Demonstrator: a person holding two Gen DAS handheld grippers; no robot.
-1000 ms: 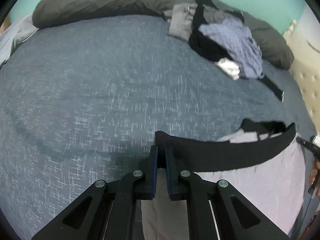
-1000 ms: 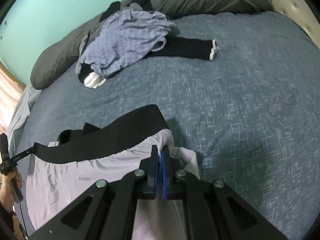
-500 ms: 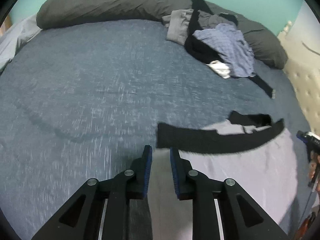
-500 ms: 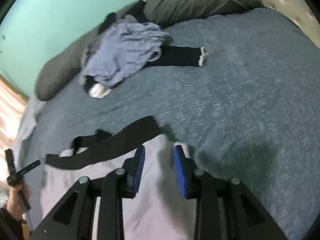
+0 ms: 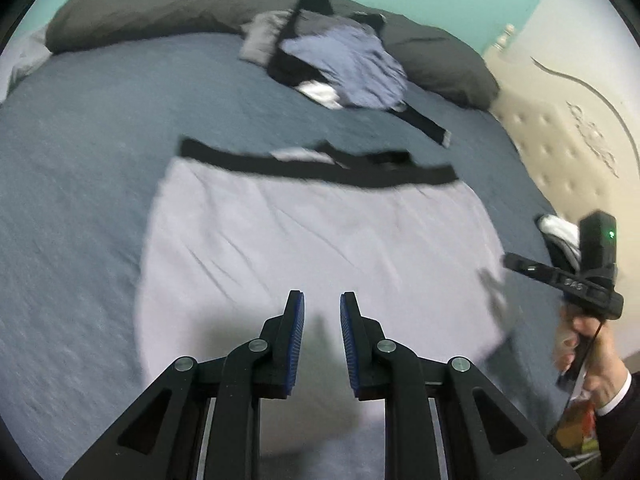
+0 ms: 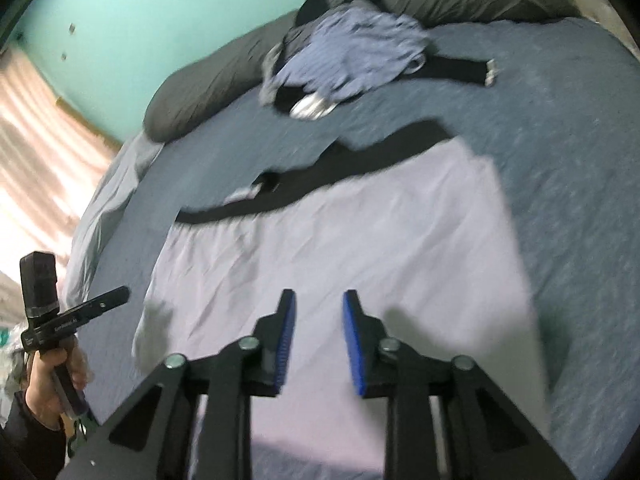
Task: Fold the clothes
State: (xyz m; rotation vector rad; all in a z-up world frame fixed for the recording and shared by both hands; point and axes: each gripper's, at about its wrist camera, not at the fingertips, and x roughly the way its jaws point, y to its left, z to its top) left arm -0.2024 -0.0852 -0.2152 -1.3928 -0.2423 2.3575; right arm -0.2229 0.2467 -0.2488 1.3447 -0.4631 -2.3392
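My left gripper point(image 5: 322, 304) and right gripper point(image 6: 319, 304) hover with jaws apart, holding nothing, over the pale skirt point(image 5: 320, 240) — spread flat on the bed point(image 5: 80, 160), black waistband point(image 5: 320, 168) far side, no fold showing. Beyond, the clothes pile point(image 6: 344, 52) lies unfolded.

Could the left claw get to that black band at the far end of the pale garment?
Probably yes. The left claw is open and empty above the pale garment, and nothing lies between it and the black band across the bed.
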